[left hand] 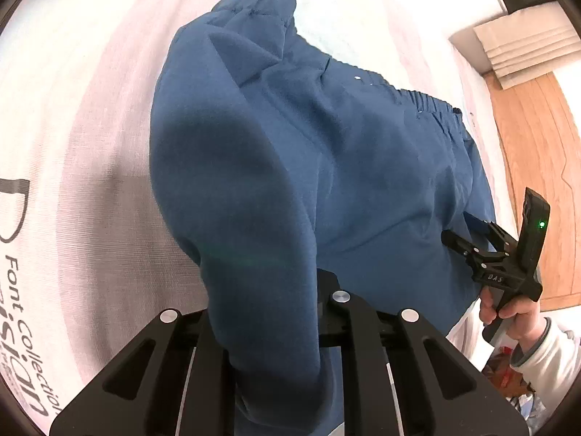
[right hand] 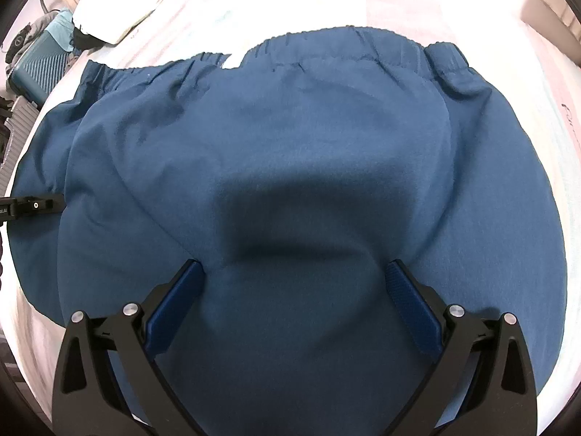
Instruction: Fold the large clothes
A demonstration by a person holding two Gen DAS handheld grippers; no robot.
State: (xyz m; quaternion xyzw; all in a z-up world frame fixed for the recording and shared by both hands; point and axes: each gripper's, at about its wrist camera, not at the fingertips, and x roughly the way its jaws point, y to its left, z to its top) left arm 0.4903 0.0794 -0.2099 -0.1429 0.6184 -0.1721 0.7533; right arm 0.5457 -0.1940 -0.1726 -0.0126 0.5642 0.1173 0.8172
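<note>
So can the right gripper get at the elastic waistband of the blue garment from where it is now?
Probably yes: the right gripper is open over the blue garment, and nothing lies between it and the waistband.

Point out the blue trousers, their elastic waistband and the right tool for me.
blue trousers (right hand: 290,152), right wrist view, on the flat middle of the cloth.
elastic waistband (right hand: 326,36), right wrist view, on its gathered top edge.
right tool (left hand: 468,243), left wrist view, at the fingertips over the cloth's edge.

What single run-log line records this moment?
left gripper: shut on trousers | right gripper: open over trousers | bed
</note>
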